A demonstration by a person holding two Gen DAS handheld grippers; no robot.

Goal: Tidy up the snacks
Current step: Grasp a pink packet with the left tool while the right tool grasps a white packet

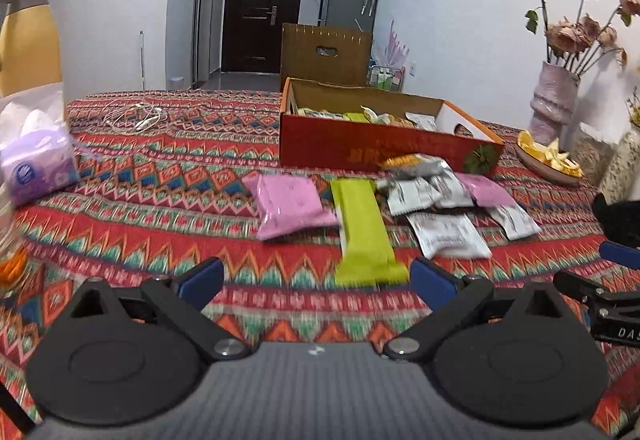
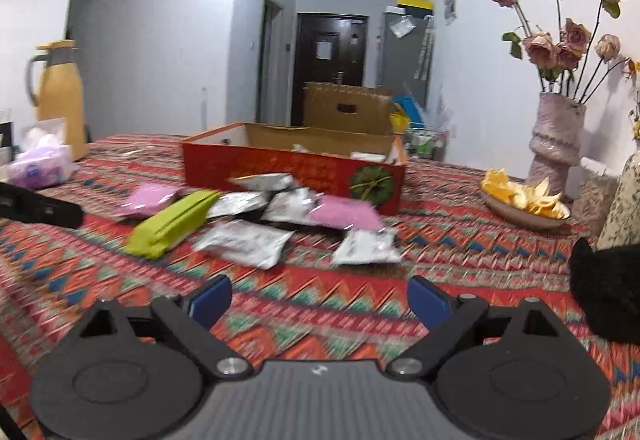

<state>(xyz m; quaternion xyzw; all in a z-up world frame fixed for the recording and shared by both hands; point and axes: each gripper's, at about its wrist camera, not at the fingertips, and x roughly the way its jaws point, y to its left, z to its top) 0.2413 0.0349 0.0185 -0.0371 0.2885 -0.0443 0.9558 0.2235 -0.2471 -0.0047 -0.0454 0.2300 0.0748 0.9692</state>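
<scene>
Loose snack packets lie on the patterned tablecloth in front of a red cardboard box (image 1: 360, 147) (image 2: 288, 169) that holds several snacks. Among them are a green packet (image 1: 366, 236) (image 2: 172, 224), pink packets (image 1: 290, 207) (image 2: 346, 217) and several silver-white packets (image 1: 448, 234) (image 2: 248, 244). My left gripper (image 1: 316, 280) stands open just short of the green packet, with nothing between its blue pads. My right gripper (image 2: 320, 300) is open too, over bare cloth short of the silver packets. The right gripper's tip shows at the left wrist view's right edge (image 1: 616, 280).
A vase of dried roses (image 1: 554, 103) (image 2: 554, 143) and a dish of orange peel (image 1: 548, 159) (image 2: 524, 199) stand at the right. A tissue pack (image 1: 36, 159) (image 2: 40, 165) and a yellow jug (image 2: 60, 99) are at the left. A white cable (image 1: 136, 115) lies behind.
</scene>
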